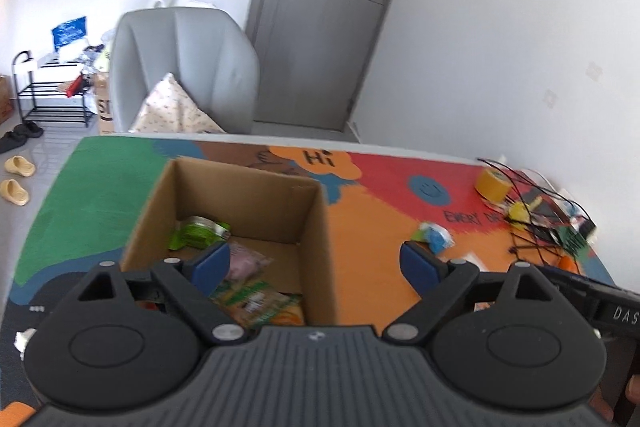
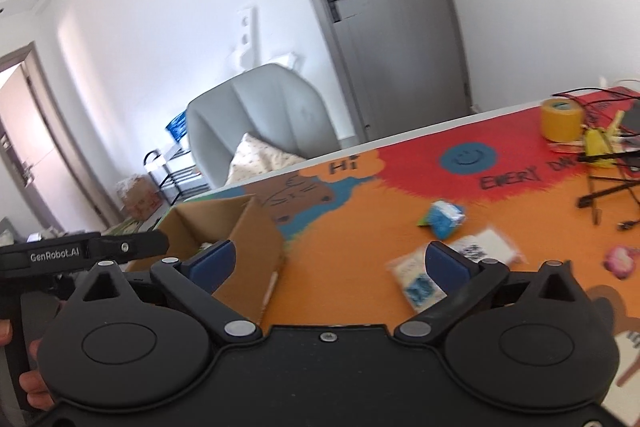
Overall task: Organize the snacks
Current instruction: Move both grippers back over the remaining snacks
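An open cardboard box [image 1: 316, 227] stands on the colourful table mat [image 1: 368, 227]; it also shows in the right wrist view [image 2: 248, 227]. Inside lie a green packet [image 1: 198, 231], a pink packet [image 1: 244, 263] and an orange-green packet [image 1: 256, 303]. My left gripper [image 1: 316, 263] is open and empty, straddling the box's right wall. My right gripper [image 2: 332, 259] is open and empty above the mat. A blue-green snack [image 2: 444, 219] lies ahead of it; it also shows in the left wrist view [image 1: 436, 235]. Two white-blue packets [image 2: 412, 275] [image 2: 484, 247] and a pink snack [image 2: 622, 259] lie to the right.
A yellow tape roll [image 2: 560, 119], black cables [image 2: 608, 183] and small electronics sit at the table's far right. A grey armchair [image 1: 180, 67] with a cushion stands behind the table, a grey door [image 1: 320, 15] beyond. A shoe rack [image 1: 52, 95] stands on the floor at left.
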Demonstrator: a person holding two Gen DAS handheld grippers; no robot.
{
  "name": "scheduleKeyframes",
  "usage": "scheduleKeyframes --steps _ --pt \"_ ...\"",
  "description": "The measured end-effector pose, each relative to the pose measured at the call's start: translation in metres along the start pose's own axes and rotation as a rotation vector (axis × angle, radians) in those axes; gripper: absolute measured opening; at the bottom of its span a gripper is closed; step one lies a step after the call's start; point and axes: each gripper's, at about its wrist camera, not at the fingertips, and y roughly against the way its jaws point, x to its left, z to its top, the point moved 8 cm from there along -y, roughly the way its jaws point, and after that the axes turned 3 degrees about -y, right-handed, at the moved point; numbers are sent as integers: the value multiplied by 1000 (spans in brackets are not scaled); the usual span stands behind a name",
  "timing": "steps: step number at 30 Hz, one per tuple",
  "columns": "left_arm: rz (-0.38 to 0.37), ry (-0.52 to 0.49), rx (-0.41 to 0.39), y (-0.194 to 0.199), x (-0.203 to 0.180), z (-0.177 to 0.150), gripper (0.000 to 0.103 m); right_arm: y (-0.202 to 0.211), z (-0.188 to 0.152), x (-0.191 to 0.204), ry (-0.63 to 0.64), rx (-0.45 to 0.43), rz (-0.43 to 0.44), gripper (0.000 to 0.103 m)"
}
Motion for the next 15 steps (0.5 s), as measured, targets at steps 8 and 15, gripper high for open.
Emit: scheduleKeyframes --steps 8,15 --pt "-108 -77 13 -2 -46 -15 91 18 -8 -37 -44 -23 -96 103" --pt "-167 -141 35 -12 -78 -28 91 22 -17 -55 -52 -25 -133 95"
